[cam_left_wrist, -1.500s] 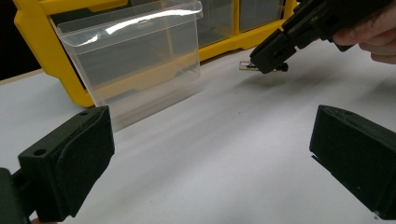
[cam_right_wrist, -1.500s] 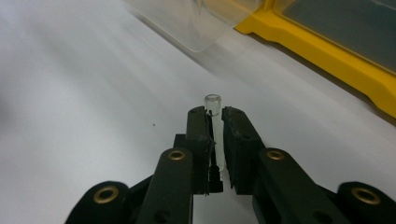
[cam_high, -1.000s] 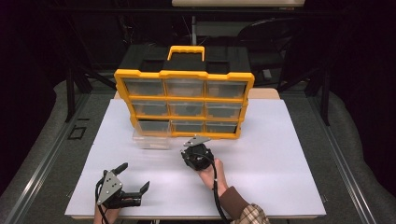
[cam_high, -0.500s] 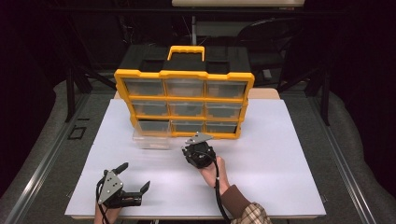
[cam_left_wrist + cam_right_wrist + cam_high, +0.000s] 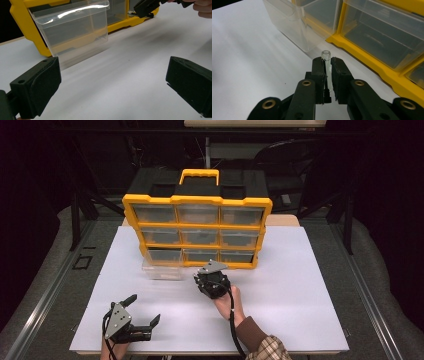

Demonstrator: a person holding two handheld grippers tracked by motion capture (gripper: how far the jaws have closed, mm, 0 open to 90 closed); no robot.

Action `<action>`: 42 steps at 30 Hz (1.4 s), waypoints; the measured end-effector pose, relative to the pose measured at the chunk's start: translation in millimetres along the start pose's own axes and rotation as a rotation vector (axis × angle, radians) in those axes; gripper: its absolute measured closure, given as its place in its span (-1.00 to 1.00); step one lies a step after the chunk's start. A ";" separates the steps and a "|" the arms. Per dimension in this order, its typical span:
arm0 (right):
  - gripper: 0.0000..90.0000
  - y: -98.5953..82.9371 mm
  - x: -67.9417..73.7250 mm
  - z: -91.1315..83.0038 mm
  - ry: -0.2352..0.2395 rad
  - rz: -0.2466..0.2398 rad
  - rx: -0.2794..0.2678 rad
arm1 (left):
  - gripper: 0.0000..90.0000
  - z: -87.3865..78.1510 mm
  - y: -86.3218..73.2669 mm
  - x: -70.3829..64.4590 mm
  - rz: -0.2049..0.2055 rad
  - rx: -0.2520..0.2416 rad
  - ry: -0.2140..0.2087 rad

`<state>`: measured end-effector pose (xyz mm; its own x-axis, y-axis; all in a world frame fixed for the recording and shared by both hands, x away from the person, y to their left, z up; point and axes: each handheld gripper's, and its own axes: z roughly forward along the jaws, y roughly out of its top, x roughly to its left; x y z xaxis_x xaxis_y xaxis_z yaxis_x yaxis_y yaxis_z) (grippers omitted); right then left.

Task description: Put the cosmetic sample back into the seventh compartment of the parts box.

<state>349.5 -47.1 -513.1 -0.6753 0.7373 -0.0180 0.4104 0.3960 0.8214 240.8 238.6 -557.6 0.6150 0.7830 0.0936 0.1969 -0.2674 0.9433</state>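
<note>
Right now the right gripper (image 5: 326,68) is clamped on a small clear vial (image 5: 327,65), which stands upright between its jaws with its open mouth just above their tips. Ahead of that gripper and slightly to its left sits a clear drawer (image 5: 294,22) on the white table (image 5: 249,62), pulled out of the yellow organizer (image 5: 364,53), whose bottom row lies just ahead and to the right. Well apart, at the table's near edge, the left gripper (image 5: 136,315) rests with its jaws spread wide and nothing between them; the drawer (image 5: 72,35) stands ahead of its left jaw.
</note>
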 end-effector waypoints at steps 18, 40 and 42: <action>0.80 14.5 -7.0 -4.4 -0.017 -0.002 -0.051 | -1.00 1.2 -0.2 0.6 -0.004 0.004 -0.003; 0.80 33.1 -7.2 -3.3 -0.019 -0.021 -0.091 | -1.00 -0.2 0.2 0.2 -0.003 0.000 -0.003; 0.80 34.4 -8.9 -3.3 -0.024 -0.020 -0.092 | -1.00 -1.5 0.2 0.5 -0.002 -0.004 -0.001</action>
<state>367.6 -41.8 -482.7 -0.6678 0.7428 -0.0479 0.3379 0.3598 0.8697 240.0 239.8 -556.9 0.6154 0.7829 0.0913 0.1955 -0.2638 0.9446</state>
